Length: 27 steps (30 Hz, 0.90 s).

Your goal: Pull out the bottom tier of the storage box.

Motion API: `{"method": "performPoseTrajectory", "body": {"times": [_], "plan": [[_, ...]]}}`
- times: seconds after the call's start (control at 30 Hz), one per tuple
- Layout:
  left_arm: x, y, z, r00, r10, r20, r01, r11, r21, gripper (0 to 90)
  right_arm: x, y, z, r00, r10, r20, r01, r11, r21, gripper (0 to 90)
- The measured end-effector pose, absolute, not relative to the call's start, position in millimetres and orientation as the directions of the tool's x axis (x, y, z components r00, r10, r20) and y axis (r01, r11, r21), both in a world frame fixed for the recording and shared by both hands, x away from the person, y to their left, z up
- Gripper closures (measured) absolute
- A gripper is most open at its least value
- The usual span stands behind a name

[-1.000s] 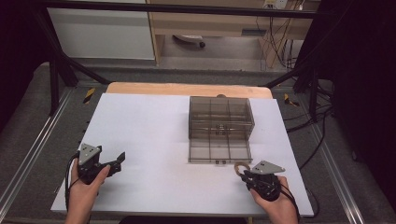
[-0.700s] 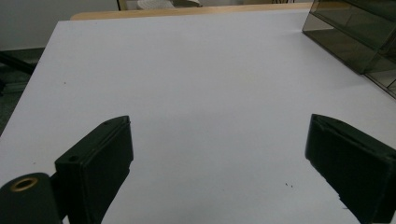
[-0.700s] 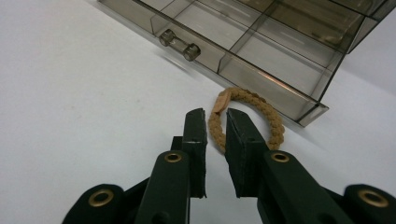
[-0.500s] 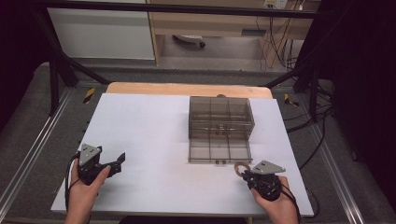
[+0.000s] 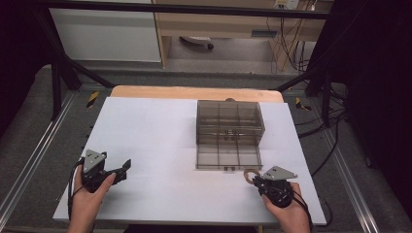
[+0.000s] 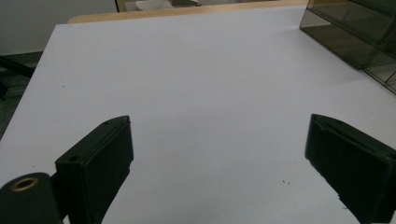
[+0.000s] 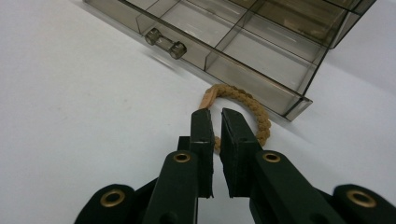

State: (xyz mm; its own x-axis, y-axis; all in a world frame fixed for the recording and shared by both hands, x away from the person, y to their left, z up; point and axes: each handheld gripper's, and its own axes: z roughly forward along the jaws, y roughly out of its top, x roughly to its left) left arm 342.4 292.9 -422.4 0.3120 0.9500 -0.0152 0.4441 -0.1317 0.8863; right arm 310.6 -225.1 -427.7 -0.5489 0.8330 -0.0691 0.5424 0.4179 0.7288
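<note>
Bracelet of tan braided cord lay on the white tabletop near its front right corner, just beside the pulled-out bottom drawer of the smoky clear plastic organiser. Right gripper had just been closing, its jaws nearly together around the cord; bracelet not yet lifted, drawer compartments looked bare. Left gripper rested near the front left corner, jaws wide apart, nothing held.

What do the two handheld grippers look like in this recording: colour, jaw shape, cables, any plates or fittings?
Both are black. The left gripper and the right gripper each carry a grey three-cornered plate on top and trail a black cable. Up close, the jaws are flat, blocky black pads on arms with brass-coloured rivet rings at the pivots. The forearms are bare at the wrists; no sleeves or gloves are visible.
</note>
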Motion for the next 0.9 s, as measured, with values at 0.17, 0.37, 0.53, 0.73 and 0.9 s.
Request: {"method": "performPoseTrajectory", "body": {"times": [0.17,0.37,0.53,0.73,0.9], "plan": [[344.2,292.3,-422.7,0.315,0.949,-0.015,0.445,-0.134,0.886,7.4,313.3,-227.2,-428.8,-0.542,0.838,-0.068,0.544,0.412,0.731,85.2],[342.9,292.3,-422.2,0.315,0.949,-0.011,0.445,-0.138,0.885,7.4,325.0,-222.1,-432.7,-0.542,0.839,-0.052,0.561,0.407,0.721,84.5],[343.4,292.4,-422.8,0.312,0.950,-0.009,0.447,-0.138,0.884,7.4,327.8,-216.5,-435.2,-0.558,0.828,-0.054,0.559,0.423,0.713,80.8],[343.4,292.1,-422.7,0.312,0.950,-0.009,0.447,-0.138,0.884,7.4,329.3,-215.5,-437.4,-0.562,0.826,-0.040,0.568,0.421,0.708,72.5],[343.6,292.5,-422.9,0.311,0.950,-0.009,0.448,-0.138,0.883,7.4,333.0,-212.6,-441.4,-0.566,0.824,-0.030,0.582,0.425,0.693,68.7]]}}
